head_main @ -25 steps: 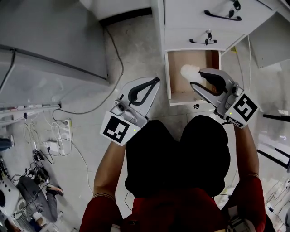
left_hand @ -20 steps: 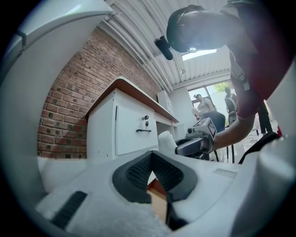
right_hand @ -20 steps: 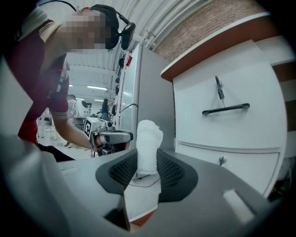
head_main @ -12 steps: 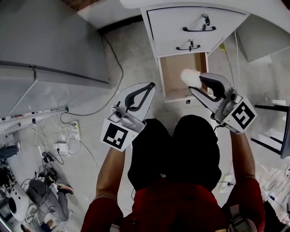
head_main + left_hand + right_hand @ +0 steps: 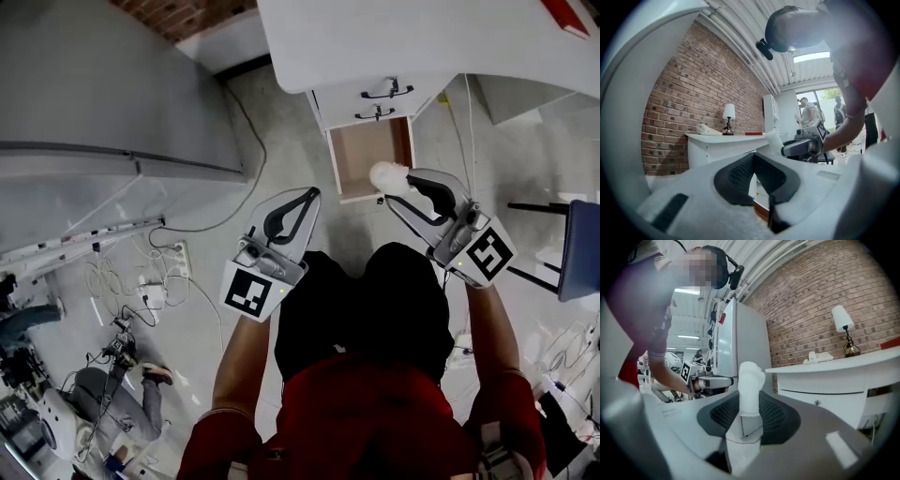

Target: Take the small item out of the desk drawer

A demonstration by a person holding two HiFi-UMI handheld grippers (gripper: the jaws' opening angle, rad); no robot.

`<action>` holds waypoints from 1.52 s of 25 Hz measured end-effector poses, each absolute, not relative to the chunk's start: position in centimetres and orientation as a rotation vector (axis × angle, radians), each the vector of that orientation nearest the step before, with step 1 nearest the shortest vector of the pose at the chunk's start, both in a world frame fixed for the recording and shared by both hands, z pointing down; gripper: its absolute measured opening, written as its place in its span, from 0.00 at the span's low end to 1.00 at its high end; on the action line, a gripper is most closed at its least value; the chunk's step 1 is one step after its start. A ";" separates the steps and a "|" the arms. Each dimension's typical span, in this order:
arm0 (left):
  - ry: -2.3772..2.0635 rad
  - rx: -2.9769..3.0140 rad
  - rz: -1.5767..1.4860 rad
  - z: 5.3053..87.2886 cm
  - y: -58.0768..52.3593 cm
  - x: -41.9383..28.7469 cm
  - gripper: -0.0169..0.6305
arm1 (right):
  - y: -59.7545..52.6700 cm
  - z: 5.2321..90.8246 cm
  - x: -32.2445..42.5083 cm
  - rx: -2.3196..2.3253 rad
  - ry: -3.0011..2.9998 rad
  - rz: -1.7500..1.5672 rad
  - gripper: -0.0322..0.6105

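Observation:
My right gripper [image 5: 397, 185] is shut on the small white item [image 5: 385, 176], which stands upright between its jaws [image 5: 750, 383]. It hangs in the air, high above the open bottom drawer [image 5: 367, 156] of the white desk [image 5: 422, 37]. The drawer's wooden inside looks bare. To the left, at about the same height, my left gripper [image 5: 313, 193] is shut with nothing in it. In the left gripper view its black pads [image 5: 740, 173] meet at the tips, and the right gripper [image 5: 801, 146] shows beyond with the item.
A large grey cabinet [image 5: 103, 103] stands to the left. Cables and a power strip [image 5: 155, 292] lie on the floor beside it. A chair [image 5: 574, 246] stands at the right edge. A lamp [image 5: 843, 320] and a telephone [image 5: 818, 357] sit on the desktop against a brick wall.
Both grippers have risen together, and the desk and drawer now look smaller and farther below. The white item has stayed in the right gripper, and the left has stayed shut.

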State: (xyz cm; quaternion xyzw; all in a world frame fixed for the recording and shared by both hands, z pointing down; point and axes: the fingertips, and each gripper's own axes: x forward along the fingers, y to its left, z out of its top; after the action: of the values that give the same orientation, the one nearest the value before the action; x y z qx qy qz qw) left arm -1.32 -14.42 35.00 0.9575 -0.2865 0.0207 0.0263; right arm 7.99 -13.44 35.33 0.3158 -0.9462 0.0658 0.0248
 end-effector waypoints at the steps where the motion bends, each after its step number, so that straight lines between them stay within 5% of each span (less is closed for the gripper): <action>1: -0.886 2.951 0.065 33.5 -14.0 -1.3 0.03 | -13.1 33.7 7.9 0.977 -2.924 0.202 0.27; 16: -0.926 2.947 0.026 13.2 -8.6 -1.5 0.03 | -6.8 14.3 8.2 1.061 -2.939 0.205 0.27; 38: -0.815 3.013 -0.058 3.3 -0.7 2.1 0.03 | 2.1 3.7 11.1 1.264 -3.003 0.199 0.27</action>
State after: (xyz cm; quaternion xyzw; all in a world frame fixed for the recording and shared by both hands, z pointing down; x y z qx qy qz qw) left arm 2.07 -0.73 3.28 0.9651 -0.2609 -0.0187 0.0097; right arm 11.05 2.13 3.74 0.3864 -0.9183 0.0609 -0.0611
